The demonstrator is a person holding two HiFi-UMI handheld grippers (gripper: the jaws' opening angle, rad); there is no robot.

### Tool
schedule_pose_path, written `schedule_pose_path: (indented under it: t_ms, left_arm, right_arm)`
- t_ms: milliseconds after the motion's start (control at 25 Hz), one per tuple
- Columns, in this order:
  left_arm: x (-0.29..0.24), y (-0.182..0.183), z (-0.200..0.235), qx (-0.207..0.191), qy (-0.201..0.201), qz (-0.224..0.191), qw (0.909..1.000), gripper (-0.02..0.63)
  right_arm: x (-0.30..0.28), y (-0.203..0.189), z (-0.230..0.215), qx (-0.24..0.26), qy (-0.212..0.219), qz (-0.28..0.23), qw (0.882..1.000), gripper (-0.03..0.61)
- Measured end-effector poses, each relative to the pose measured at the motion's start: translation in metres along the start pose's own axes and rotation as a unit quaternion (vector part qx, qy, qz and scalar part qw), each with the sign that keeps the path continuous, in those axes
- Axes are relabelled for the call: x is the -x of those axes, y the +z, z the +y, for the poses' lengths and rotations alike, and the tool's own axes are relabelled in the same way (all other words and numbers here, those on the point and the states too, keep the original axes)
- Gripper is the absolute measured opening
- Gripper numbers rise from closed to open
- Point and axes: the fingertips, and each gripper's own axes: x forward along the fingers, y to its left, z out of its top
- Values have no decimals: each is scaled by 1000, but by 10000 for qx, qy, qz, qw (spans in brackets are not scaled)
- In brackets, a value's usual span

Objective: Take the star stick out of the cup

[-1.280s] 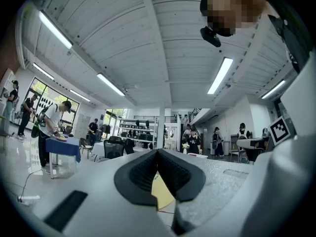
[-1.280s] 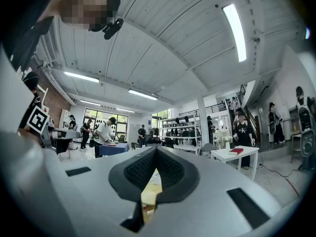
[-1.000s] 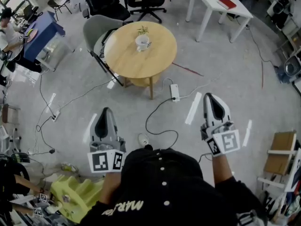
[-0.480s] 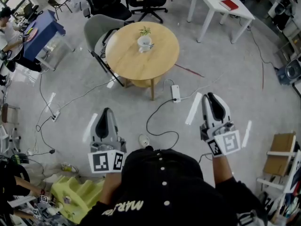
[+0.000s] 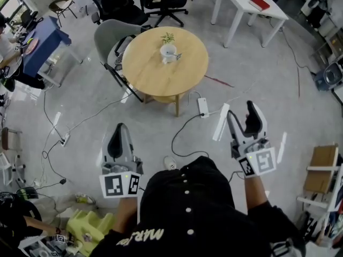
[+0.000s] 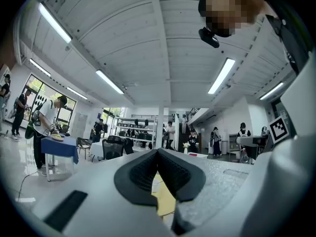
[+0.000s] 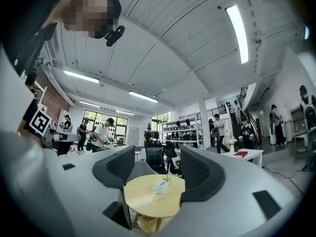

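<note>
A white cup (image 5: pixel 169 52) stands on the round wooden table (image 5: pixel 190 71) far ahead of me, with a thin green-tipped stick (image 5: pixel 168 37) rising from it; its shape is too small to make out. In the right gripper view the cup (image 7: pixel 160 185) shows between the spread fingers, well beyond them. My right gripper (image 5: pixel 241 111) is held in the air over the floor. Its jaws are opening, with nothing between them. At the left, my left gripper (image 5: pixel 119 135) is shut and empty, its pads meeting (image 6: pixel 158 154).
A grey chair (image 5: pixel 110 39) is tucked against the table's left side. Black office chairs (image 5: pixel 115 1) and a white table (image 5: pixel 249 7) with a red book (image 5: pixel 259 4) stand behind. A power strip (image 5: pixel 202 107) and cables lie on the floor ahead.
The right gripper's jaws have gone from shut to wide apart. Both grippers and the view have shifted slightly toward the round table.
</note>
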Motion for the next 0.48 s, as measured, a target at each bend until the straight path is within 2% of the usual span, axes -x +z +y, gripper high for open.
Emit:
schedule_pose_path:
  t_ms: [200,480]
  left_arm:
    - [-10,-3,28,0,12,40,10000,3]
    - [-47,-13,35,79,18,96,9999,3]
  right_arm:
    - [-12,-4,10,49,-39,105,9999,279]
    - [-51,-16,-8,8,-80,102,9999,281]
